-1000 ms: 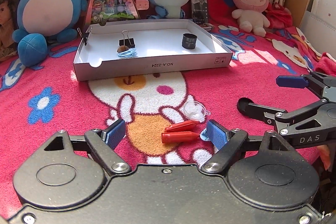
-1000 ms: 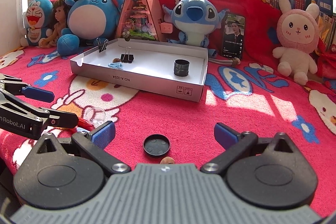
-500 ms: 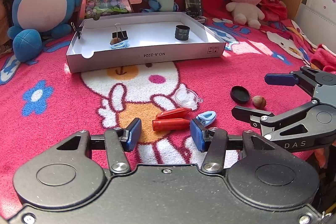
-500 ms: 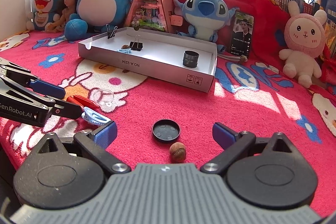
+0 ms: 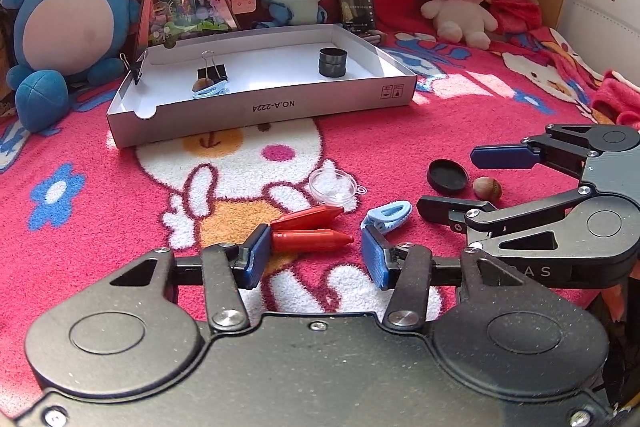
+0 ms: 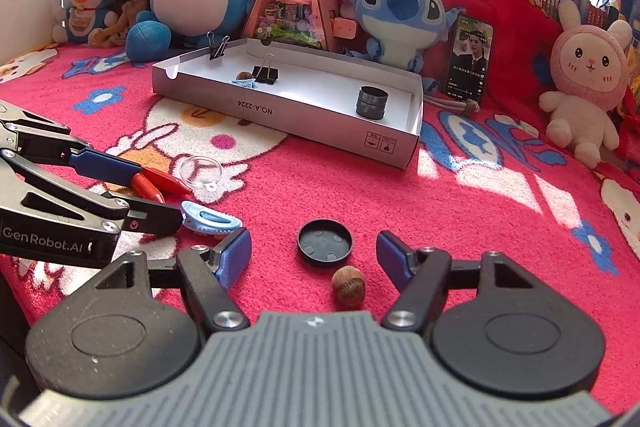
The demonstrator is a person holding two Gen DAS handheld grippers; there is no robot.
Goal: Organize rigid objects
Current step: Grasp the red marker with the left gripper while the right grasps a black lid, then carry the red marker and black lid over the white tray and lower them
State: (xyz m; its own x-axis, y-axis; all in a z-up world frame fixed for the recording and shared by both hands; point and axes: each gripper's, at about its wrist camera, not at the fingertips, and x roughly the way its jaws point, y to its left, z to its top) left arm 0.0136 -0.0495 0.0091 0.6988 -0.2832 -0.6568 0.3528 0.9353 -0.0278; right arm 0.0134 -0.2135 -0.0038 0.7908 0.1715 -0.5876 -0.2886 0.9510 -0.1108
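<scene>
two red crayons (image 5: 308, 233), one black lid (image 6: 324, 242), one nut (image 6: 348, 285). left gripper (image 5: 316, 255) closing around crayons; right gripper (image 6: 314, 254) closing, touching nothing.

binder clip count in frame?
2. One binder clip stands inside the white tray, beside a nut and a blue clip. The other binder clip is clamped on the tray's far left rim. None seen on the blanket, though more could be hidden.
</scene>
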